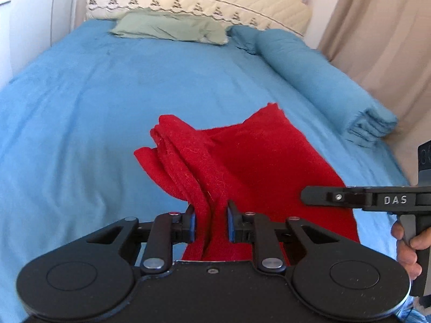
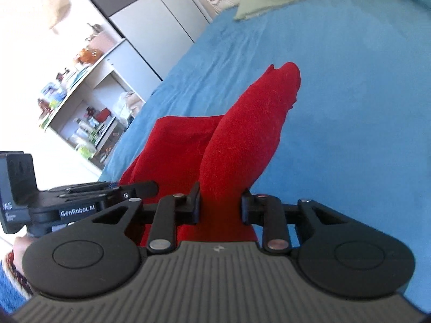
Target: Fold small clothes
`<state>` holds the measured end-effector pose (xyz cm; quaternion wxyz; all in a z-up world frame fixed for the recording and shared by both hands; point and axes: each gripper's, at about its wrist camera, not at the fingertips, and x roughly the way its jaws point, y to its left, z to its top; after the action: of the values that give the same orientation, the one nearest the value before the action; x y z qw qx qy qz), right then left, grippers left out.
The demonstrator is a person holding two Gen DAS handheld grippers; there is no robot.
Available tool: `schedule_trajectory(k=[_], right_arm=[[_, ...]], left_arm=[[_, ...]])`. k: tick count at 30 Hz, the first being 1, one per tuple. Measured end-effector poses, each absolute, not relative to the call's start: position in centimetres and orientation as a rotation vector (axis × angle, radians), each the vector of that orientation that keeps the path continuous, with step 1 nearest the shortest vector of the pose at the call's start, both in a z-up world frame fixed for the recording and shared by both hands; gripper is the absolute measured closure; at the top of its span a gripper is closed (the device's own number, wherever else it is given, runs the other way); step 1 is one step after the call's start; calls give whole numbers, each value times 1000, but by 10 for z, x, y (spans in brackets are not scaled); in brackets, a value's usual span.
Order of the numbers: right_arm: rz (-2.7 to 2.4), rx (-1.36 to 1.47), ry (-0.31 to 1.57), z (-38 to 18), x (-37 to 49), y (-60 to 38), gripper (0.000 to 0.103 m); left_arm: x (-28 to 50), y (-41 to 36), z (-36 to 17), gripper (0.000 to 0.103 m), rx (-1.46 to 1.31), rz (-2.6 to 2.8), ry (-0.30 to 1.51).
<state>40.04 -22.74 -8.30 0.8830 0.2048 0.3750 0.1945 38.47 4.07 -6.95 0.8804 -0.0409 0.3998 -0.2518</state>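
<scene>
The red cloth (image 1: 242, 161) is spread over the blue bedspread (image 1: 80, 134), bunched into raised folds at its near edge. One fold is gripped by the left gripper (image 1: 211, 224), whose jaws are narrowed onto the gathered fabric. Another fold is clamped between the jaws of the right gripper (image 2: 221, 208), narrowed likewise around a thick ridge of cloth. A green pillow (image 1: 169, 27) is seen at 12 o'clock, a rolled blue blanket (image 1: 317, 75) at 2 o'clock.
</scene>
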Motion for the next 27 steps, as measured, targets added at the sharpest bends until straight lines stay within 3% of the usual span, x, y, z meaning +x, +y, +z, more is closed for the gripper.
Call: schedule_trajectory(k=[6,13,14,16,17,19,21,23,27], right_arm=[[350,362,795,-85,327,-271,61],[285,336,836,-147,274,-303,61],[262,323,843,-158,269,-305,61],[241,333,842,-174,264,-309,59],[235,345,840,-178,262,-312,53],[189,311,838,-181,261,-311,36],[148,237,809,-175,257,-305,8],[134,175,756,-169,250,-299,0],[93,122,776,-178,256,-295,0]], left_arm=[[330,-6,-95,80,-126,-573,859],[302,-35,-148,79,-124,-521,916],[299,-35,-150,78,-112,-510,907],[298,-34,-154,63,-104,-492,903],[299,-33,-154,59,-96,-479,900],[293,-27,-151,38,-79,-434,865],[289,-24,-147,27,-46,-384,822],[289,-22,-147,24,-32,-363,798],[303,-30,-163,23,2,-334,863]])
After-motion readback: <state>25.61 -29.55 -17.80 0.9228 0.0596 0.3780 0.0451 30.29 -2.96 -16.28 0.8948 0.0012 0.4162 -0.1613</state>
